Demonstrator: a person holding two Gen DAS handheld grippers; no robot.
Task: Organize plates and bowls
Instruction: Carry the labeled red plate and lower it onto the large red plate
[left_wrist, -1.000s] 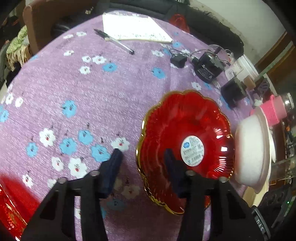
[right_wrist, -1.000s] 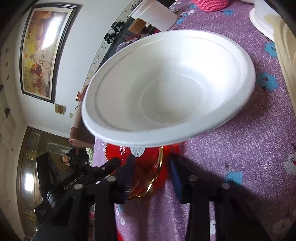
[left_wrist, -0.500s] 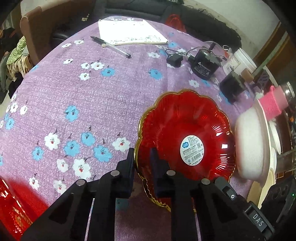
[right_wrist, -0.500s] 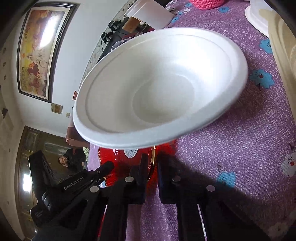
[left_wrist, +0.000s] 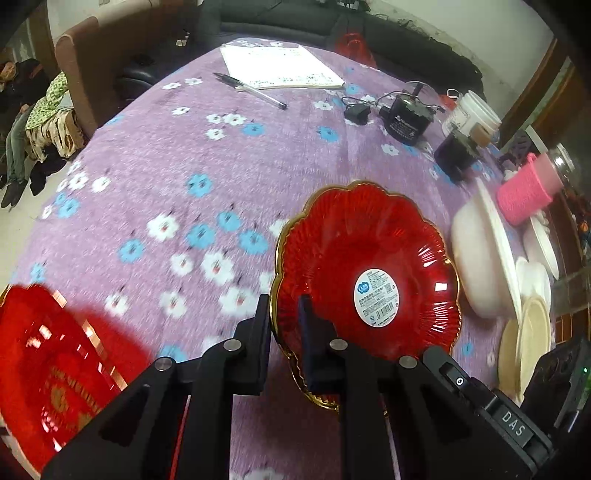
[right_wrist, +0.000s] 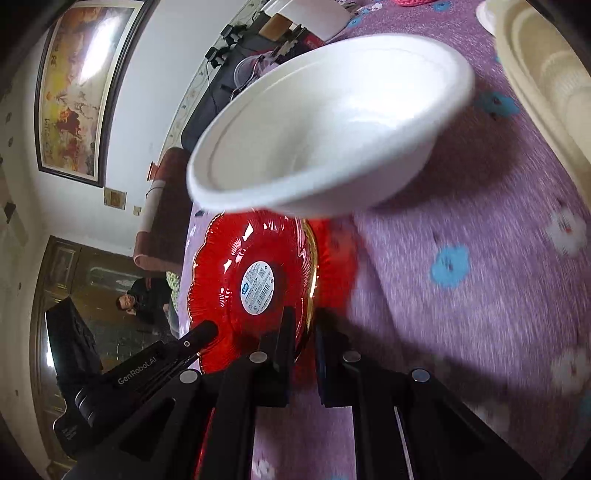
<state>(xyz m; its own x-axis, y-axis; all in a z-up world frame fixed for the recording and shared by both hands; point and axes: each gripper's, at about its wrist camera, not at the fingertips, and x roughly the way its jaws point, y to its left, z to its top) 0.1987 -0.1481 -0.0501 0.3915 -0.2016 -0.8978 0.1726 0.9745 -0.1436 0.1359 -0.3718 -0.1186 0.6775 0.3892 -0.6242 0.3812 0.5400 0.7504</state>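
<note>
A red flower-shaped plate (left_wrist: 362, 266) with a gold rim and a white sticker hangs tilted above the purple flowered tablecloth (left_wrist: 166, 166). My left gripper (left_wrist: 284, 321) is shut on its left rim. In the right wrist view the same red plate (right_wrist: 255, 273) has its gold rim pinched in my right gripper (right_wrist: 304, 332), which is shut on it; the left gripper's body (right_wrist: 147, 369) shows on the far side. A white foam bowl (left_wrist: 480, 258) (right_wrist: 332, 122) sits tilted just past the plate's right edge.
A second red plate (left_wrist: 44, 350) lies at the lower left. Cream plates (left_wrist: 532, 332) (right_wrist: 546, 74), a pink knitted cup (left_wrist: 524, 195), a black charger (left_wrist: 406, 118), a white tub (left_wrist: 472, 114), a notebook (left_wrist: 277, 66) and a pen (left_wrist: 251, 90) sit on the table. A person (right_wrist: 136, 299) sits beyond.
Both grippers went from open around the red plate's rim to shut on it. The plate has come up off the cloth, and the white bowl has slid away toward the upper right.
</note>
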